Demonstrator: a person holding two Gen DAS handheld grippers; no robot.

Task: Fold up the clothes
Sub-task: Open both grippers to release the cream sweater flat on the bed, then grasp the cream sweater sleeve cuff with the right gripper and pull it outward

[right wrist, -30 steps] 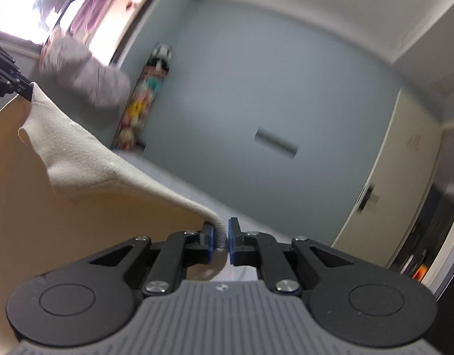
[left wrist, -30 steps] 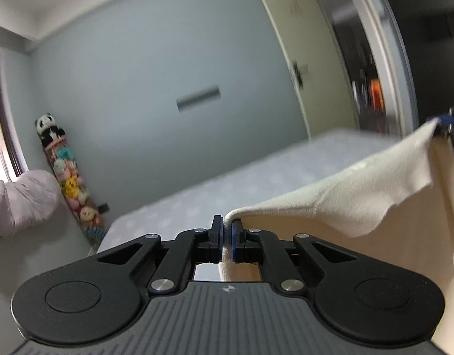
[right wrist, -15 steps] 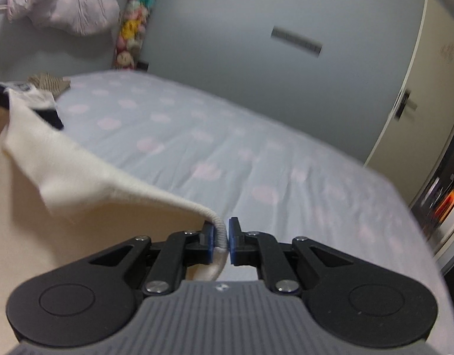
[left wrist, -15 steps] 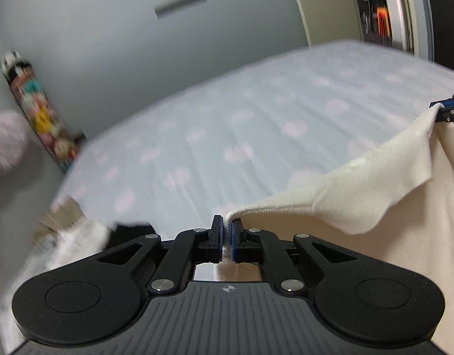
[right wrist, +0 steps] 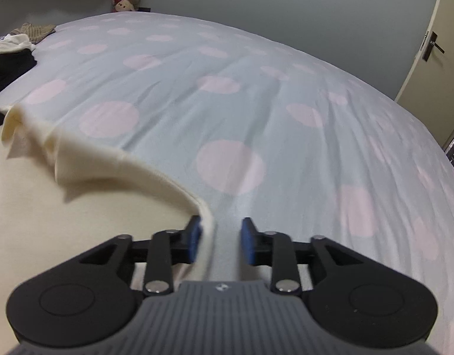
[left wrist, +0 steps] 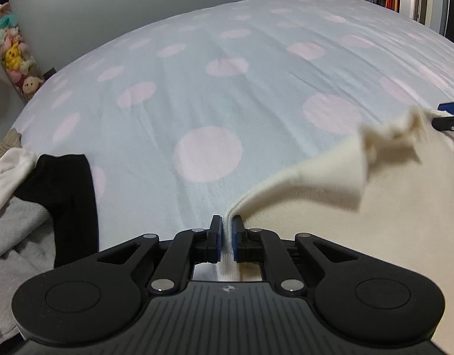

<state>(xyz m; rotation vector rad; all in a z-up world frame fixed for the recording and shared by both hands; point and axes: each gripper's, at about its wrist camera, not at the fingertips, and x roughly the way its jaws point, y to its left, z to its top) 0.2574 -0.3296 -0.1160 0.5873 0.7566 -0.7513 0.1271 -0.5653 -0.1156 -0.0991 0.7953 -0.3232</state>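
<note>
1. Two grippers hang low over the spotted bed [left wrist: 215, 94].
2. Left gripper [left wrist: 226, 230] pinches the cream cloth [left wrist: 345, 216] edge tight.
3. Right gripper [right wrist: 221, 236] is wide apart; the cloth touches its left finger.

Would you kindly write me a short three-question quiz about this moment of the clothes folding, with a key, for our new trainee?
1. True or false: the left tool is shut on the cream garment.
2. Which best describes the right tool? A) shut on the garment B) open, garment edge lying against one pad C) out of view
3. Fill in: the bed sheet is pale blue with pink ____.

Key: 1 true; 2 B; 3 dots.
</note>
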